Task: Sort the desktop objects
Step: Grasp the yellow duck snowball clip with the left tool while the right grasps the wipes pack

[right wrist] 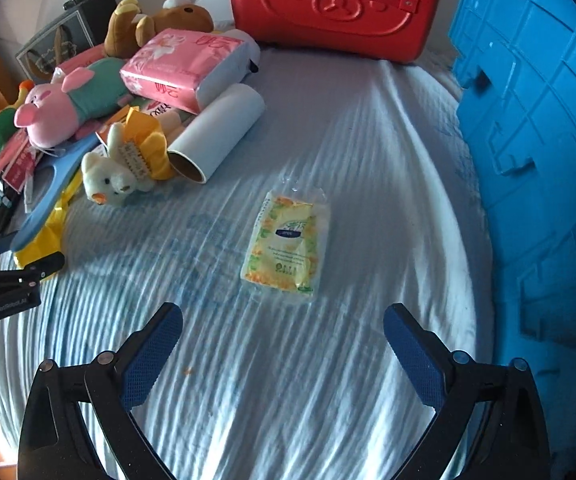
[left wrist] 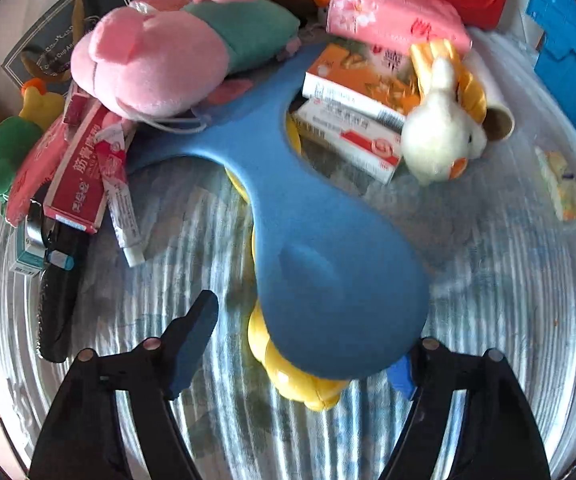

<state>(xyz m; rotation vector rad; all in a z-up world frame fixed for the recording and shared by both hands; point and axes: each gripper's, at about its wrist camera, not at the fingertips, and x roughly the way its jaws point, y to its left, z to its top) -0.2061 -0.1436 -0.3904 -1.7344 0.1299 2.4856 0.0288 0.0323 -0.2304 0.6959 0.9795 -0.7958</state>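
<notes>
Desktop objects, on a wrinkled pale-blue sheet (right wrist: 328,380).

Near: right gripper (right wrist: 284,354), jaws wide apart, nothing between them; bare sheet under and ahead of it, with open room toward the middle. Left gripper (left wrist: 308,344), jaws partly apart; broad end of a blue foam piece (left wrist: 328,280) lies between its pads, contact not clear. A yellow plush (left wrist: 300,380) shows beneath the foam.

Middle: yellow tissue packet (right wrist: 284,242), lying flat and alone, well apart from the pile.

Left pile: white plush rabbit (right wrist: 110,178), white roll (right wrist: 220,132) on its side, medicine boxes (left wrist: 352,120), pink pig plush (left wrist: 160,68), toothpaste box (left wrist: 80,176), tube (left wrist: 122,204), pink tissue pack (right wrist: 184,66).

Far: red case (right wrist: 336,4) upright against the wall. Blue crate (right wrist: 536,160) fills the right edge; contents not visible.
</notes>
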